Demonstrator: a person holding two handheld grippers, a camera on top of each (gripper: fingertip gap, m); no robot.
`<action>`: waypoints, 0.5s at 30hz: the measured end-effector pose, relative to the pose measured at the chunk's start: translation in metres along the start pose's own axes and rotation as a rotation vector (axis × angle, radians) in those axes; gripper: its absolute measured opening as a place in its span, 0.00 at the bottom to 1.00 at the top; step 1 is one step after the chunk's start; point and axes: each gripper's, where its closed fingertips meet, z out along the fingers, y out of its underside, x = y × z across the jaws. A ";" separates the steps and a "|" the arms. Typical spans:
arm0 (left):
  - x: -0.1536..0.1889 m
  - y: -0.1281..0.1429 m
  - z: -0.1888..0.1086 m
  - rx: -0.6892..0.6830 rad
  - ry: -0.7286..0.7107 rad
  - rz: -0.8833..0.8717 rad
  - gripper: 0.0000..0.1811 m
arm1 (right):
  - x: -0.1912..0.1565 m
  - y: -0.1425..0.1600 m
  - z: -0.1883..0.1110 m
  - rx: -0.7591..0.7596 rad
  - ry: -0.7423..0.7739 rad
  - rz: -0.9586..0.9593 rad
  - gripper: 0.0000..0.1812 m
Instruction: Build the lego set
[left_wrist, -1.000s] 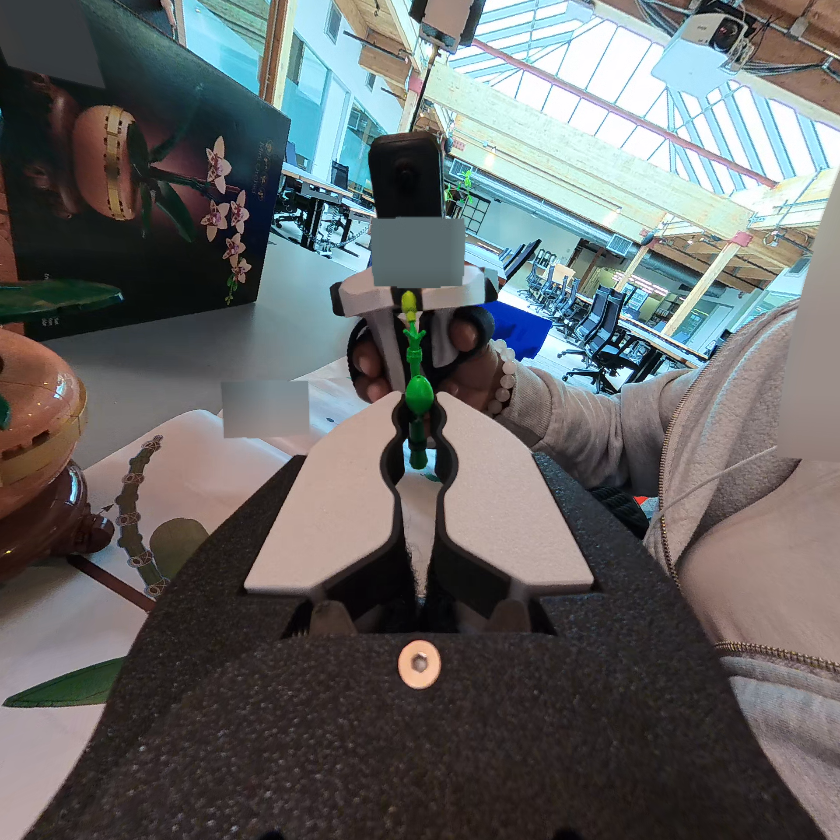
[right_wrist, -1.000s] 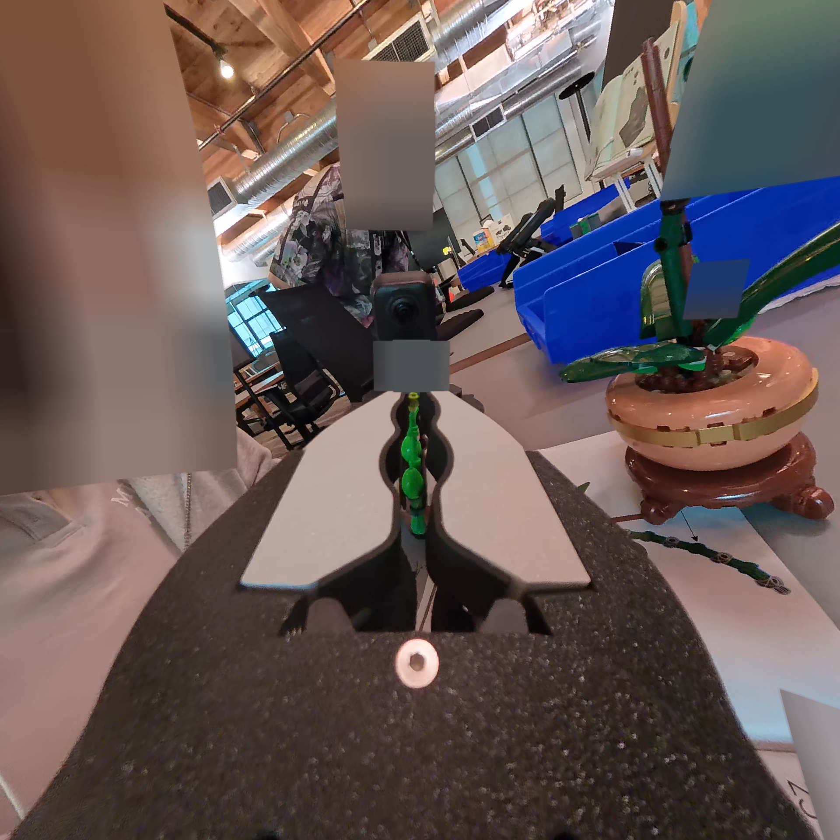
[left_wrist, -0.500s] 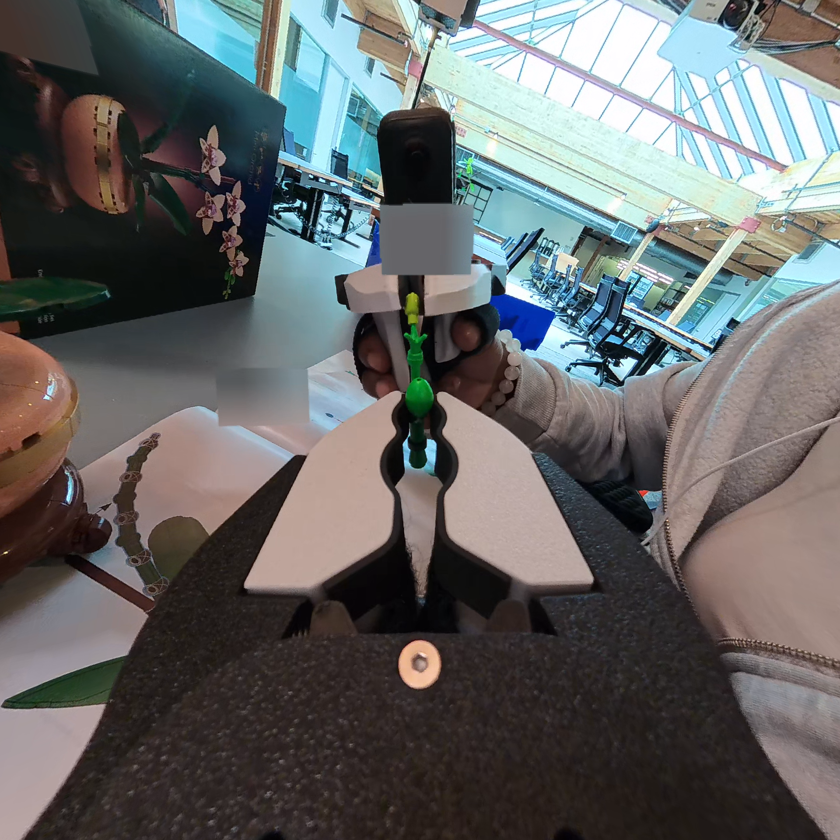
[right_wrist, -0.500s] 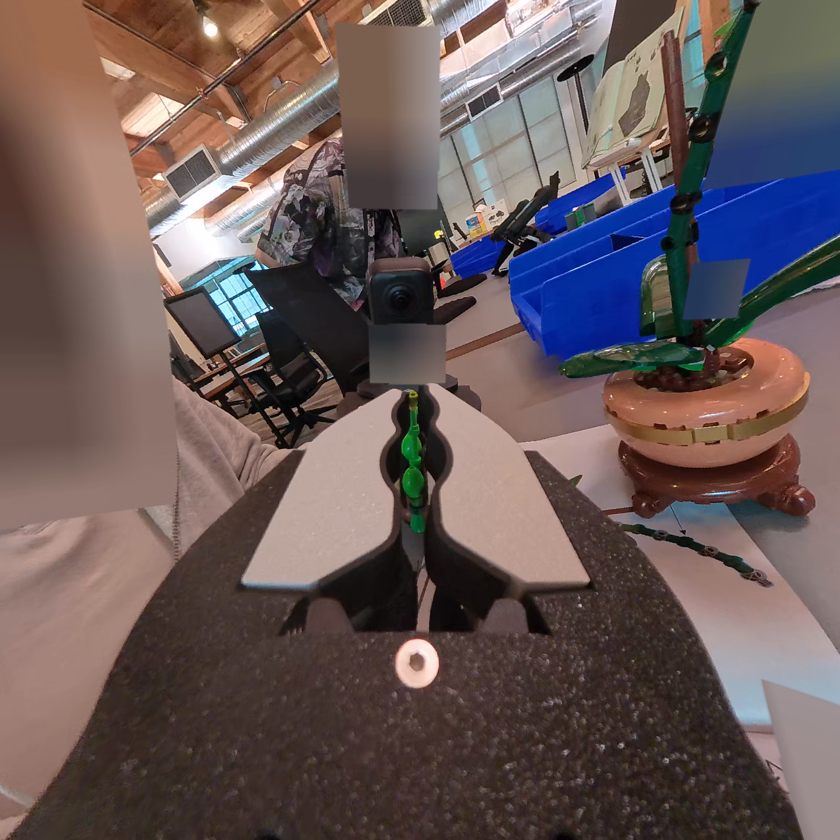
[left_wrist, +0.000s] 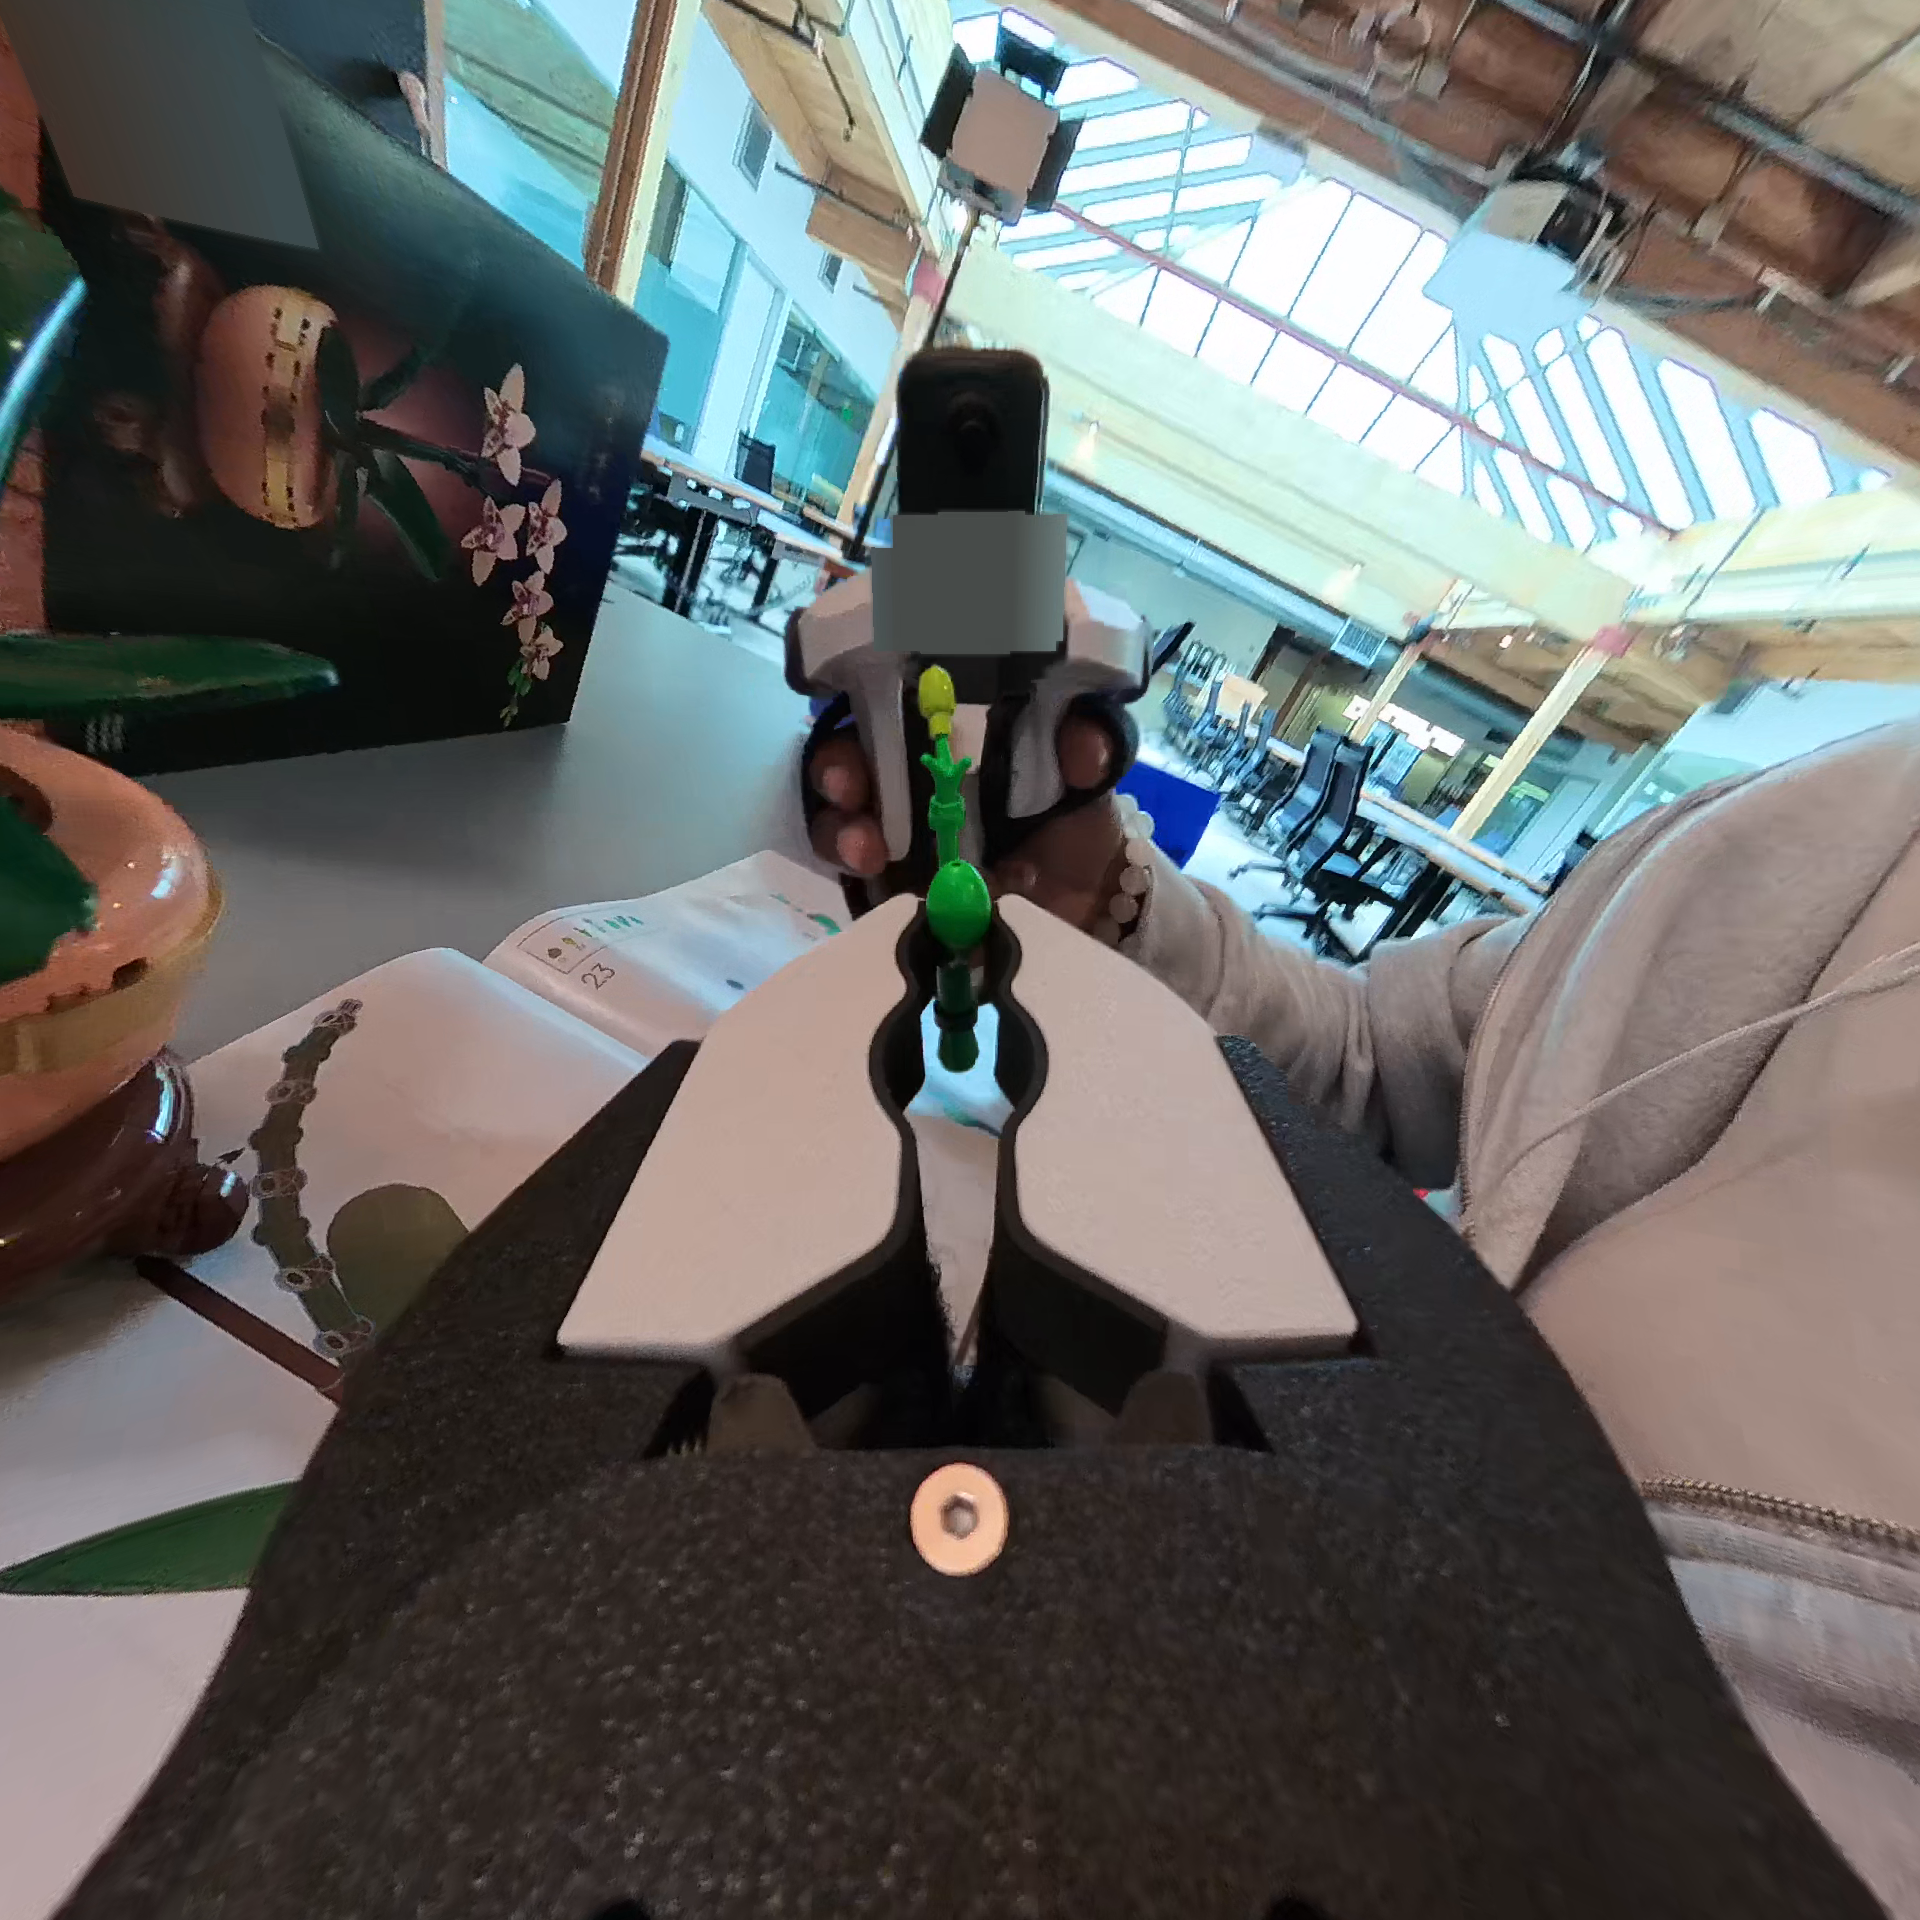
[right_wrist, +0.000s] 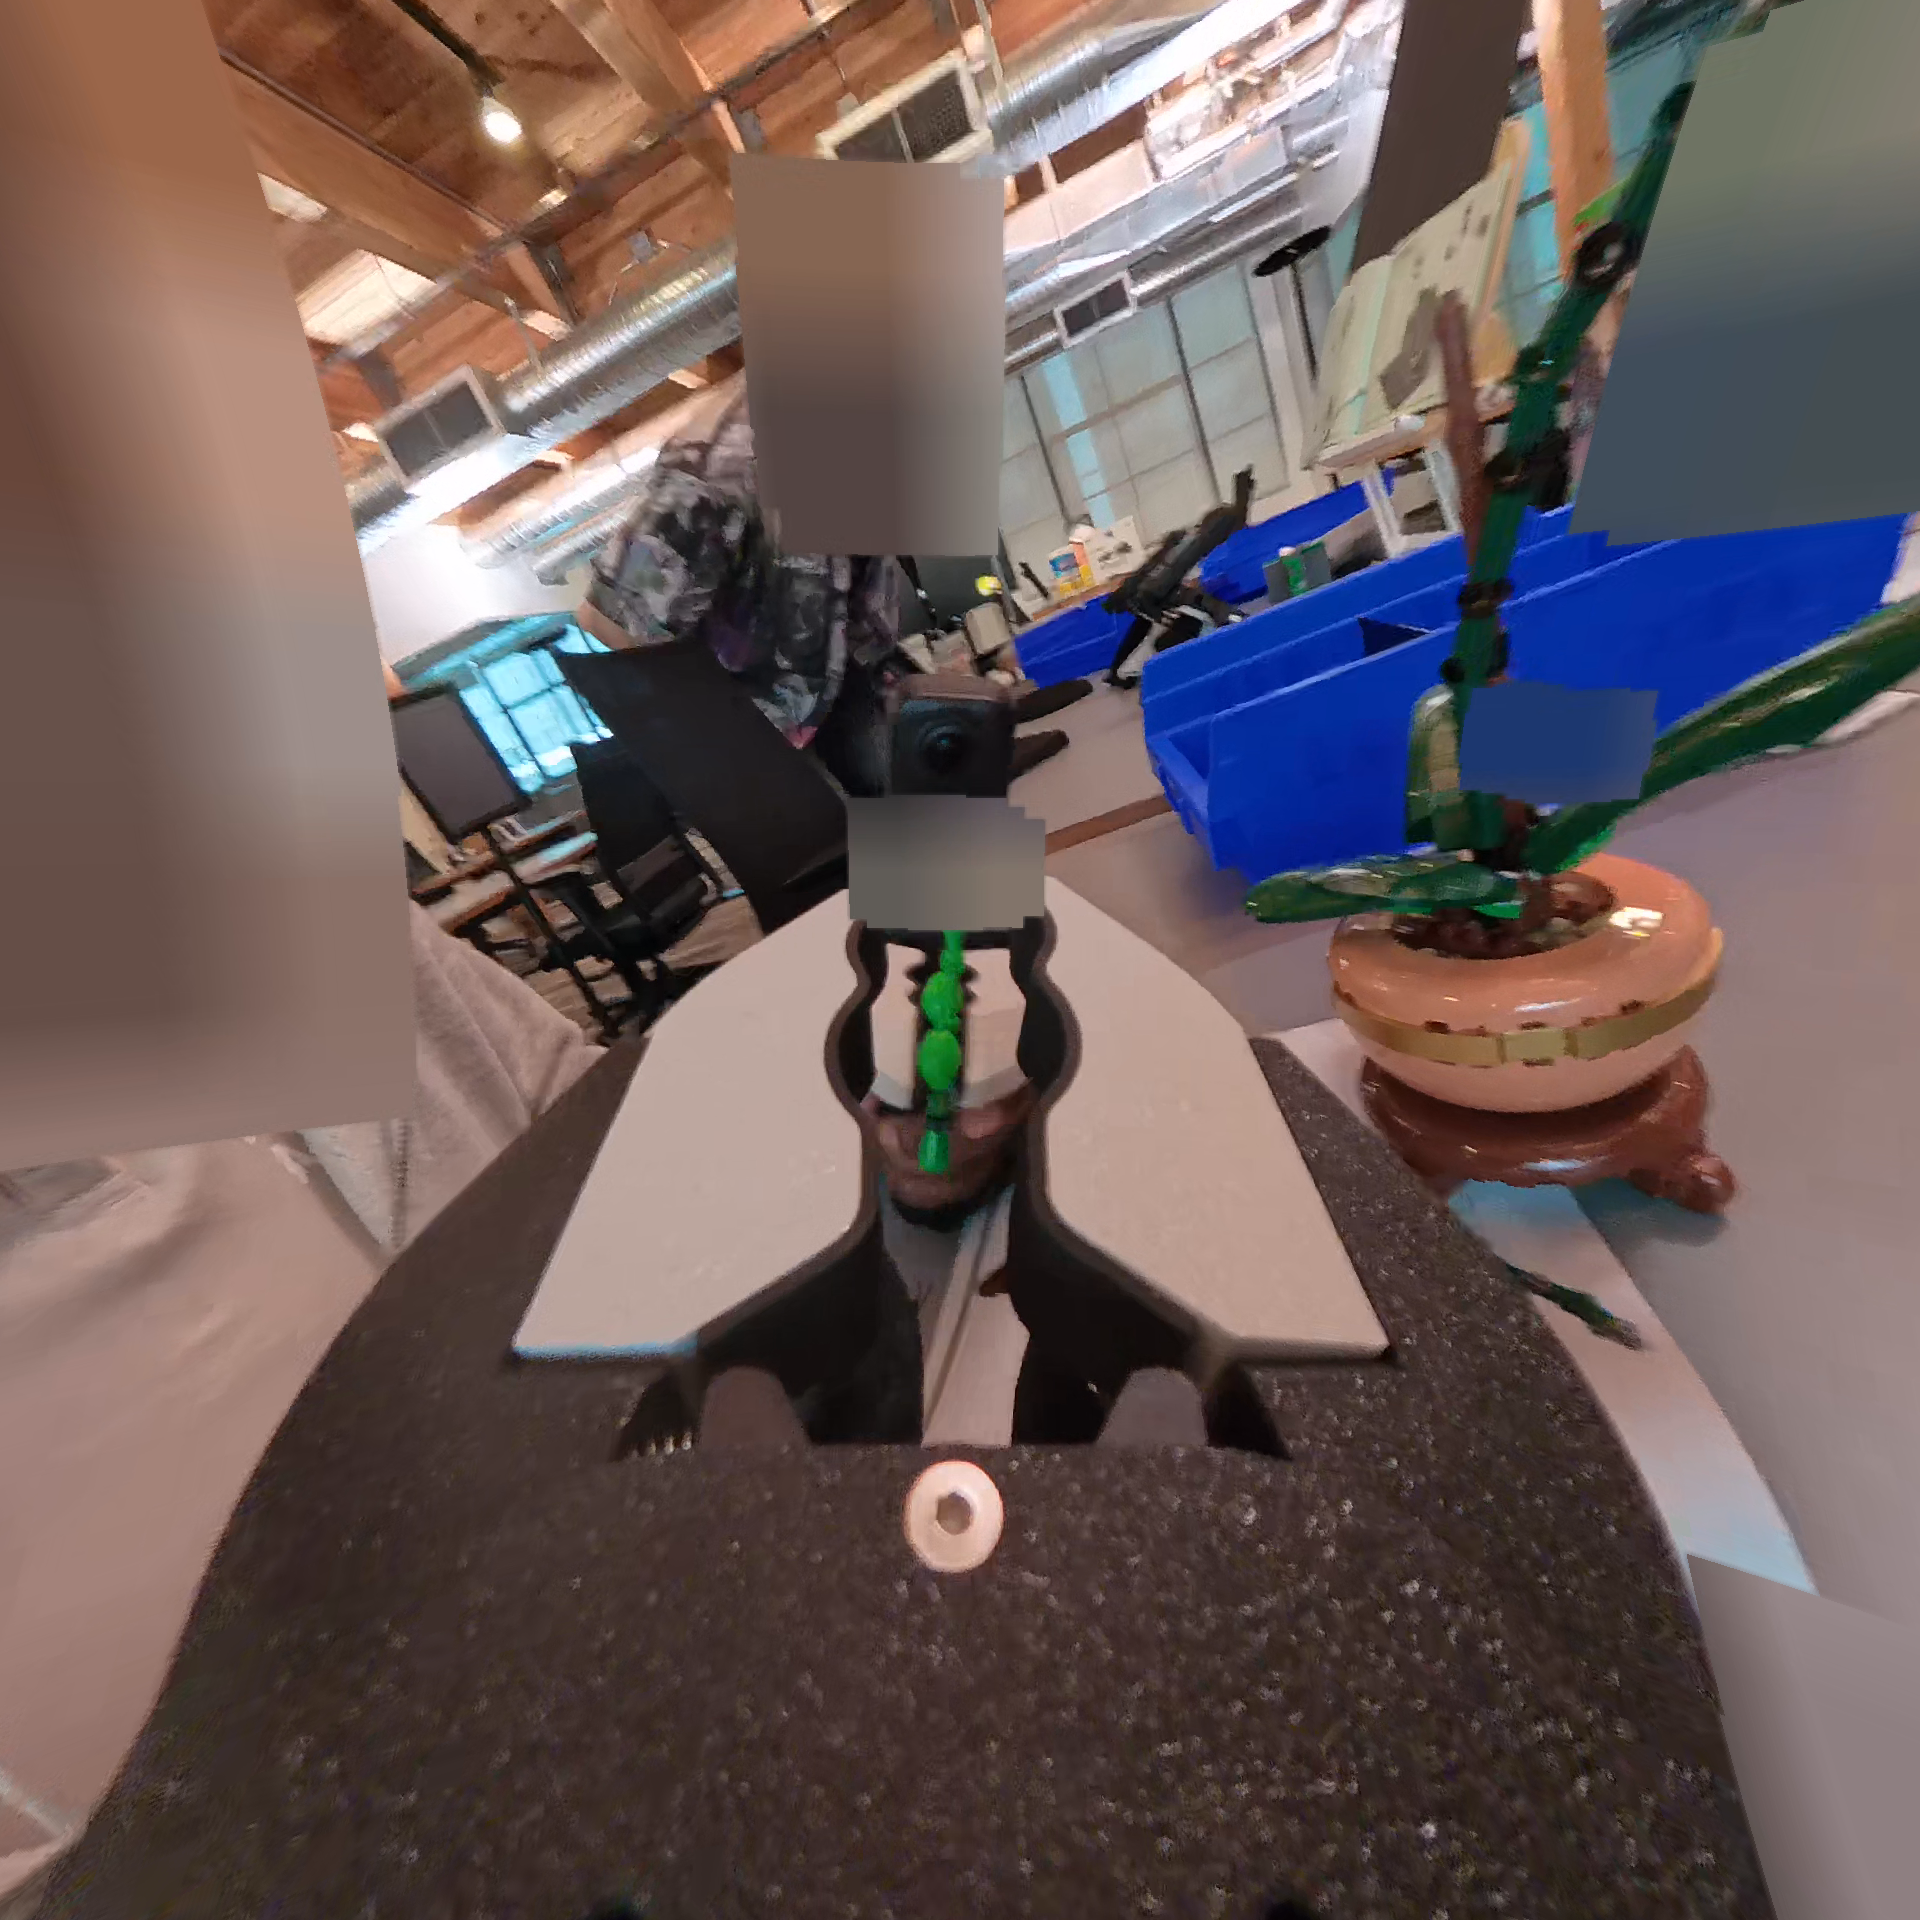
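Observation:
A thin bright-green lego stem with buds (left_wrist: 948, 821) runs between the two grippers, which face each other. My left gripper (left_wrist: 954, 920) is shut on the stem's lower bud. In the right wrist view the stem (right_wrist: 940, 1049) sits in the middle of the gap of my right gripper (right_wrist: 951, 940), whose jaws stand apart and do not touch it. The peach and brown lego flower pot (right_wrist: 1517, 987) with dark green leaves and a tall stalk (right_wrist: 1496, 540) stands on the table, and it also shows at the left in the left wrist view (left_wrist: 94, 914).
The set's dark box (left_wrist: 312, 499) stands at the back left. An open instruction booklet (left_wrist: 447, 1049) lies under the grippers. Blue bins (right_wrist: 1351, 748) sit behind the pot. The holder's grey sleeve (left_wrist: 1558, 987) is at the right. A person in a patterned top (right_wrist: 717, 561) stands farther off. Tip to tip, the grippers are about 5 centimetres apart.
My right gripper's jaws have opened off the green stem. My left gripper still holds it. Both views have tilted upward a little.

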 end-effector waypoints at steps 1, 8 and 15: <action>0.001 -0.002 -0.001 0.013 0.012 -0.018 0.04 | 0.005 0.001 -0.003 -0.016 0.030 -0.017 0.12; 0.007 -0.004 -0.003 0.030 0.063 -0.053 0.04 | -0.005 0.025 0.011 -0.137 -0.044 0.035 0.08; 0.010 0.003 0.000 -0.015 0.070 -0.030 0.04 | -0.009 0.038 0.022 -0.173 -0.060 0.051 0.05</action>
